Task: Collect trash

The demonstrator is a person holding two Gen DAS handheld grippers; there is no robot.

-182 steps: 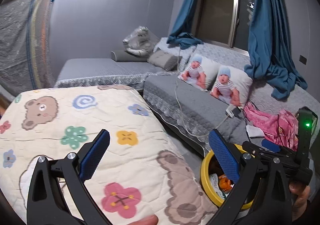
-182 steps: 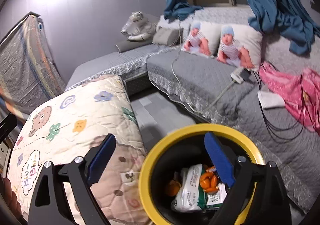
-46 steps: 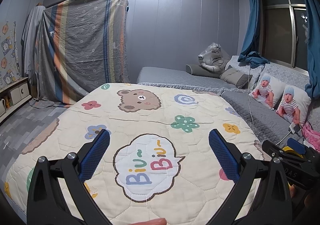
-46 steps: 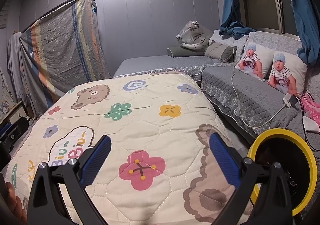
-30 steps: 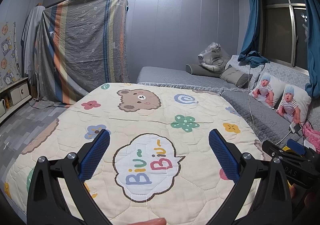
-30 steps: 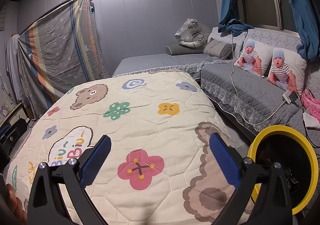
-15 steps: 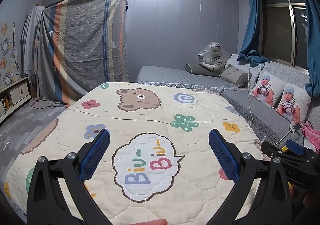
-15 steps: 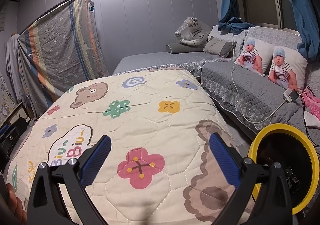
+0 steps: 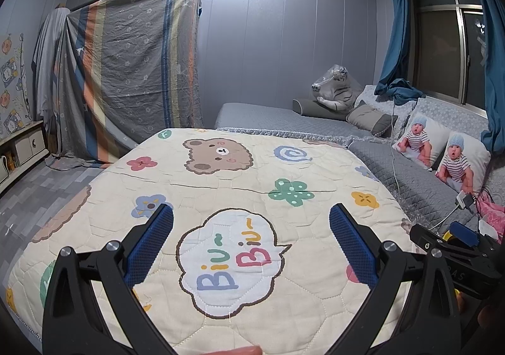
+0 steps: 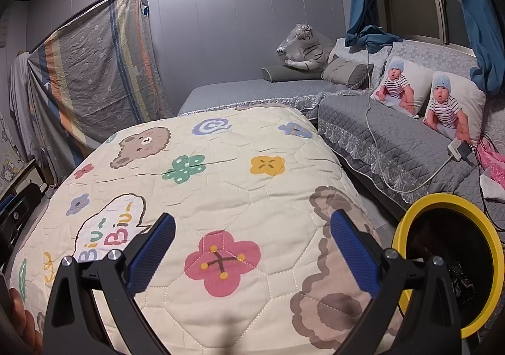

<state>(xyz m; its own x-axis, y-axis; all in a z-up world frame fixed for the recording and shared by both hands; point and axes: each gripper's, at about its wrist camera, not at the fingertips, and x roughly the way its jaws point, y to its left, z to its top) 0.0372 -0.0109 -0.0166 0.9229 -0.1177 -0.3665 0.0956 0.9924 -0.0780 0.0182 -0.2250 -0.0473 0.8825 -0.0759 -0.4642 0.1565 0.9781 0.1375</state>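
Both claws hover level over the cartoon-print quilt [image 9: 221, 184], the left claw [image 9: 251, 243] and right claw [image 10: 252, 247] each with blue pads spread wide apart and empty. Only the right wrist view shows the yellow-rimmed trash bin [image 10: 410, 228] in full at lower right, just beside that claw's right finger. The left view catches the other claw's body there.

Home bedroom: quilted bed [image 9: 284, 165], pillows [image 10: 454, 102]
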